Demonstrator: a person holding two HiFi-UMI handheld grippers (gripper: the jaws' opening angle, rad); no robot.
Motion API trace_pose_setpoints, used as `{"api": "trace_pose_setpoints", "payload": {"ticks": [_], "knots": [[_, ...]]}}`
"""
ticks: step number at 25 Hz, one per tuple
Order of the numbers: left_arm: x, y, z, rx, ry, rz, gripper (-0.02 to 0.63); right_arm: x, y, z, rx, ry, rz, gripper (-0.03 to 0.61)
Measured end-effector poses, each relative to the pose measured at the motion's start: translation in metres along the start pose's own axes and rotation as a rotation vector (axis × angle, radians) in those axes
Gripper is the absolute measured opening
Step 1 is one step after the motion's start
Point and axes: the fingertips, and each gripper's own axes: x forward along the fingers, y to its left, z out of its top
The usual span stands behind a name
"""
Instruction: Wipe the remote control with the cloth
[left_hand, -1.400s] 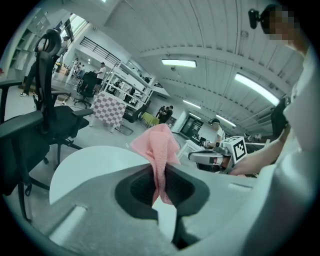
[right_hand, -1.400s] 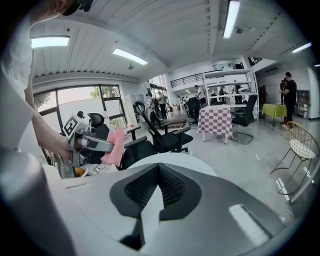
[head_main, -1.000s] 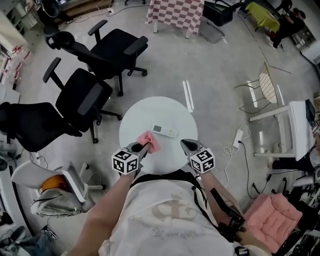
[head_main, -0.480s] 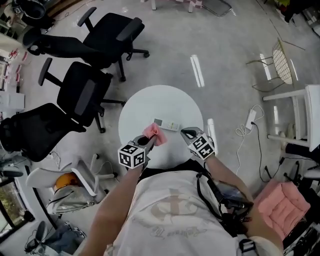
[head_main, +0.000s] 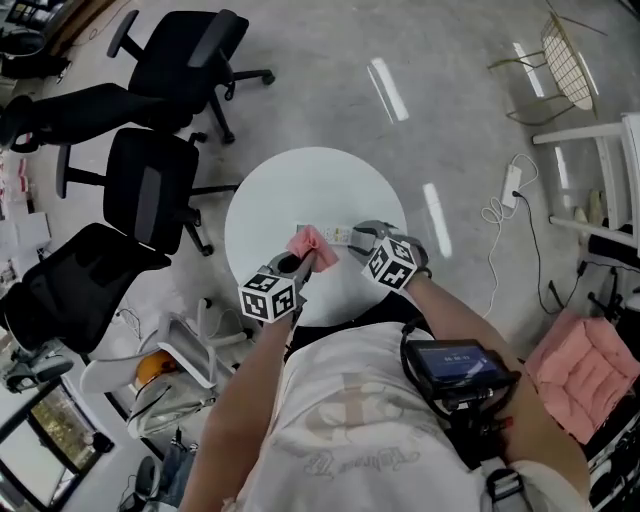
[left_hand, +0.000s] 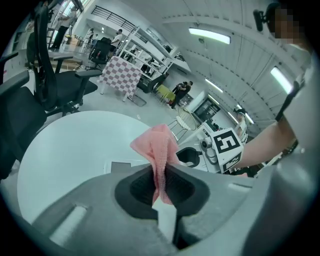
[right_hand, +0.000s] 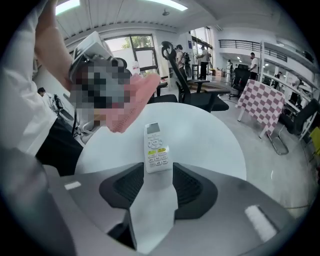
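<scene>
Remote (right_hand: 156, 149) points away on table (right_hand: 210, 135), near end between my spread right fingers (right_hand: 192, 187); left fingers (left_hand: 140, 187) pinch cloth (left_hand: 157, 147) just left.

The remote control (right_hand: 156, 147) is a slim white bar with a small grey screen at one end and rows of yellow, green and white buttons below it; it lies flat and face up on the round white table (head_main: 300, 190), right of centre and toward the near edge, its screen end pointing left; its button end sits between the parted jaws of the right gripper (right_hand: 157, 175). The cloth (left_hand: 159, 150) is pink with a towelling weave, bunched into a soft wad; the left gripper (left_hand: 159, 175) pinches its lower folds between closed jaws, the loose part flaring upward; it is held off the table just beside the remote's screen end.
</scene>
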Motion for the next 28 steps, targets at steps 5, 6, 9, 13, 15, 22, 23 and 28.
{"api": "trace_pose_setpoints", "payload": {"ticks": [5,6,9,13,15,22,23,28], "knots": [[0.013,0.000,0.004,0.008,0.044,-0.010,0.020,0.010,0.005,0.001,-0.075,0.022,0.016,0.232],[0.016,0.000,0.004,0.012,0.055,-0.011,0.020,0.012,0.006,0.000,-0.088,0.028,0.021,0.238],[0.027,-0.002,0.005,0.021,0.090,-0.017,0.020,0.017,0.008,-0.002,-0.131,0.042,0.025,0.236],[0.046,-0.009,-0.003,0.023,0.163,-0.044,0.020,0.019,0.011,-0.002,-0.167,0.037,0.014,0.215],[0.054,-0.010,-0.006,0.018,0.193,-0.051,0.020,0.019,0.013,-0.001,-0.178,0.037,0.015,0.209],[0.082,-0.015,-0.004,0.011,0.248,-0.086,0.020,0.021,0.015,0.006,-0.210,0.035,0.026,0.207],[0.085,-0.017,-0.006,0.011,0.261,-0.086,0.020,0.021,0.016,0.007,-0.212,0.036,0.028,0.207],[0.089,-0.011,-0.010,0.060,0.307,-0.020,0.020,0.022,0.015,0.008,-0.196,0.041,0.024,0.206]]}}
